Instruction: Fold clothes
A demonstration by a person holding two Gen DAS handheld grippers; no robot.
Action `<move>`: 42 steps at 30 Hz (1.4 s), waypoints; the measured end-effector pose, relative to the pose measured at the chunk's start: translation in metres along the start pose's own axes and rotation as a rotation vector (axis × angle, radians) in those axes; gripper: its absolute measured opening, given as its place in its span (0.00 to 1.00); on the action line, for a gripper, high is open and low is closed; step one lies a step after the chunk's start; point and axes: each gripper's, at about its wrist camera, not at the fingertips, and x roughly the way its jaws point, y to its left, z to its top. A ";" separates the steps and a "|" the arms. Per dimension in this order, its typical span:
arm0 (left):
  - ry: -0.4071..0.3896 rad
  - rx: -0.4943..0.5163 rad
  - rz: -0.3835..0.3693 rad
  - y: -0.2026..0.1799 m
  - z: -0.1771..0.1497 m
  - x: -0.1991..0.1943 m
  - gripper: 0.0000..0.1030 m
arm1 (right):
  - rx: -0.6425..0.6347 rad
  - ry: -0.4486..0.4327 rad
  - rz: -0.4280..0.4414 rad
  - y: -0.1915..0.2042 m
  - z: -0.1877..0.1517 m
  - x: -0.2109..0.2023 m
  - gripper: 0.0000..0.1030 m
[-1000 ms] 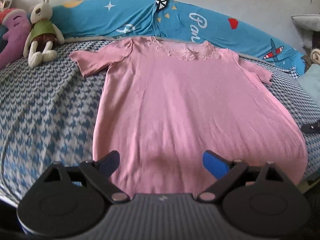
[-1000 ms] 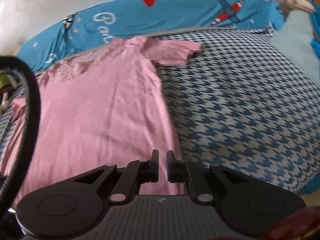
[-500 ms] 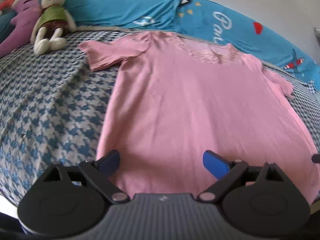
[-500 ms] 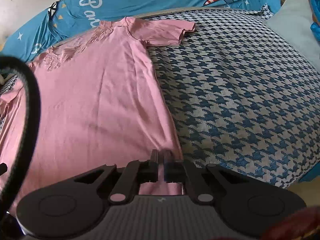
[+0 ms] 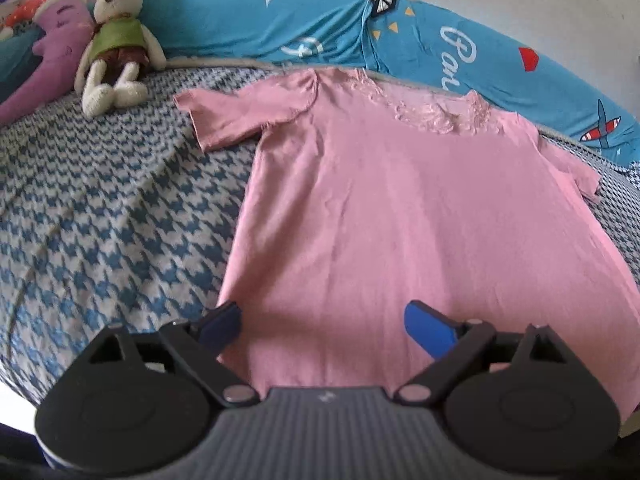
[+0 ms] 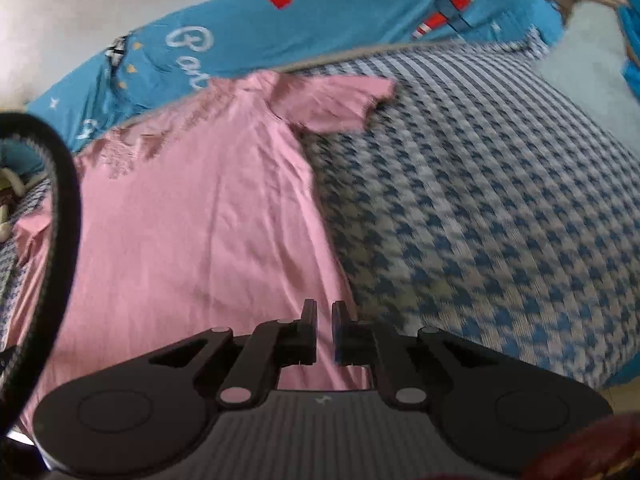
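A pink short-sleeved shirt (image 5: 400, 208) lies spread flat, front up, on the houndstooth bed cover, collar toward the far side. My left gripper (image 5: 324, 322) is open, its blue pads (image 5: 428, 326) straddling the shirt's near left hem corner just above the cloth. In the right wrist view the shirt (image 6: 192, 220) fills the left half. My right gripper (image 6: 324, 320) is nearly closed, a thin gap between its fingers, over the shirt's near right hem edge. I cannot tell whether cloth is pinched between them.
A blue-and-white houndstooth bed cover (image 5: 100, 220) runs to both sides (image 6: 500, 200). A long blue printed bolster (image 5: 360, 28) lines the far edge. A plush rabbit (image 5: 116, 44) and a purple plush (image 5: 44, 56) sit far left. A pale pillow (image 6: 588, 60) lies far right.
The left gripper has shifted left toward the shirt's left hem corner, still open. The right gripper closed slightly, then shows a small gap again, staying at the right hem.
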 end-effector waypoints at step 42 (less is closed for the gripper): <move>0.038 0.078 0.055 -0.012 0.031 0.063 1.00 | -0.036 0.063 0.058 0.009 0.047 0.075 0.00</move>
